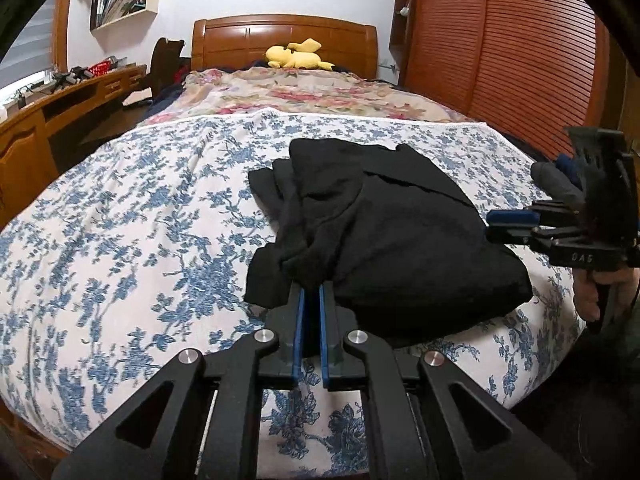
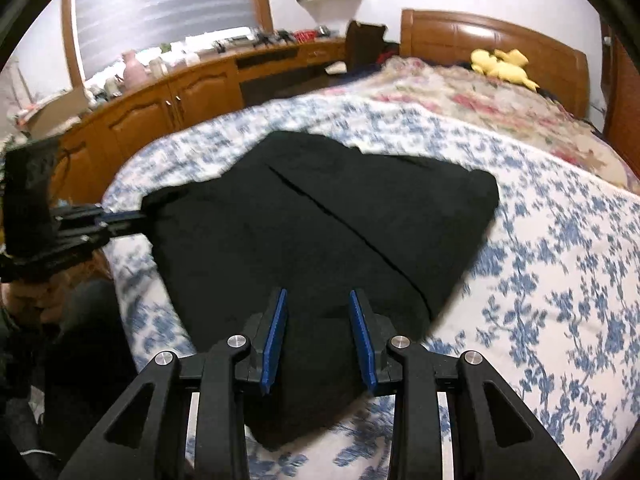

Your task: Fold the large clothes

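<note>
A black garment point(image 1: 384, 232) lies partly folded on the bed with the blue floral cover point(image 1: 120, 240). My left gripper point(image 1: 313, 292) is shut on a bunched fold at the garment's near left edge. It also shows in the right wrist view point(image 2: 136, 218), pinching the garment's left corner. My right gripper point(image 2: 318, 300) is open, its blue pads just above the garment's point(image 2: 320, 216) near edge, holding nothing. It shows in the left wrist view point(image 1: 496, 226) at the garment's right side.
A yellow plush toy point(image 1: 298, 56) lies by the wooden headboard point(image 1: 280, 36). A wooden desk with cabinets point(image 2: 180, 96) runs along the bed's left side. A slatted wooden wardrobe point(image 1: 500, 52) stands on the right. A pink floral blanket point(image 1: 304, 94) covers the far half of the bed.
</note>
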The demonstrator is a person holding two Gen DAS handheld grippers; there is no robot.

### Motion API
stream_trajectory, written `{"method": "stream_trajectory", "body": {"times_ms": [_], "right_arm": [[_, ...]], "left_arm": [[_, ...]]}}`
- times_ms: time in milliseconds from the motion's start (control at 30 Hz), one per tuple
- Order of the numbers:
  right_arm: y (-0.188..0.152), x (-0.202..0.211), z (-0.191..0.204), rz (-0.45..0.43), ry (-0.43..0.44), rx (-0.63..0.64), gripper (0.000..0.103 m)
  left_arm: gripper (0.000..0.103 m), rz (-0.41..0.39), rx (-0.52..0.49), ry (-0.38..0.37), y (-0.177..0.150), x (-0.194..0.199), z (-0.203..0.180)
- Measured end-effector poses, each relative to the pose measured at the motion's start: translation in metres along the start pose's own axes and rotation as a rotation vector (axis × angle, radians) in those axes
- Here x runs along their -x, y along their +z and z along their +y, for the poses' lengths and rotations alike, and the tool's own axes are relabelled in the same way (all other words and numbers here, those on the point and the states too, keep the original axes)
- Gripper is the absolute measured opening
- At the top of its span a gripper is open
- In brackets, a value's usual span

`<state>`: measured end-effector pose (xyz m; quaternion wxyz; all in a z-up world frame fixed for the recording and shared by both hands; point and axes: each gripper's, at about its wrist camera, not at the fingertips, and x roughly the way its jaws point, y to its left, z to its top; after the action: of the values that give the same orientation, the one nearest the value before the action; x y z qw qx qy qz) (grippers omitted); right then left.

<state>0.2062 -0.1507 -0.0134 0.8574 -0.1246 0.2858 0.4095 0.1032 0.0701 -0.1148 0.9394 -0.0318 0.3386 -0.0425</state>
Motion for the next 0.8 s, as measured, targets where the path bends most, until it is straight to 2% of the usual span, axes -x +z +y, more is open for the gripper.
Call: {"method": "stream_trajectory", "body": {"times_ms": [67,100,167,200,233,267,300,333,600,700,800], "right_arm": [[-0.002,-0.004,0.004,0.009,0.018,0.023,0.033],[-0.004,-0.009,0.006,0.022,0.010,0.035,0.033],[-0.008,-0.020,0.006,0.050,-0.001,0.042,0.033],[-0.008,-0.024,0.004,0.058,0.003,0.037,0.033],[-0.008,-0.024,0.002,0.058,0.007,0.033,0.033],[-0.006,-0.025,0.000,0.056,0.009,0.026,0.033],[-0.005,-0.025,-0.002,0.052,0.010,0.017,0.033],[-0.002,-0.025,-0.003,0.048,0.005,0.014,0.033],[0.022,-0.023,-0.023,0.026,-0.069,-0.003,0.035],[0.034,-0.027,-0.038,0.014,-0.075,-0.041,0.039],[0.050,-0.037,-0.056,0.012,-0.128,-0.052,0.045]], "left_arm": [[0.008,-0.001,-0.004,0.010,0.001,0.004,0.001],[0.013,-0.003,-0.005,0.014,0.001,0.006,0.001],[0.033,-0.016,-0.002,0.027,0.000,0.011,0.004],[0.048,-0.028,0.003,0.026,-0.001,0.015,0.007],[0.058,-0.034,0.007,0.022,-0.001,0.017,0.009],[0.064,-0.036,0.013,0.018,-0.002,0.019,0.011],[0.075,-0.038,0.018,0.014,-0.003,0.020,0.014],[0.079,-0.041,0.024,0.009,-0.004,0.021,0.016],[0.079,-0.015,0.035,0.001,-0.013,0.007,0.027],[0.079,-0.003,0.039,0.006,-0.015,-0.003,0.032],[0.079,0.009,0.044,0.002,-0.017,-0.011,0.034]]}}
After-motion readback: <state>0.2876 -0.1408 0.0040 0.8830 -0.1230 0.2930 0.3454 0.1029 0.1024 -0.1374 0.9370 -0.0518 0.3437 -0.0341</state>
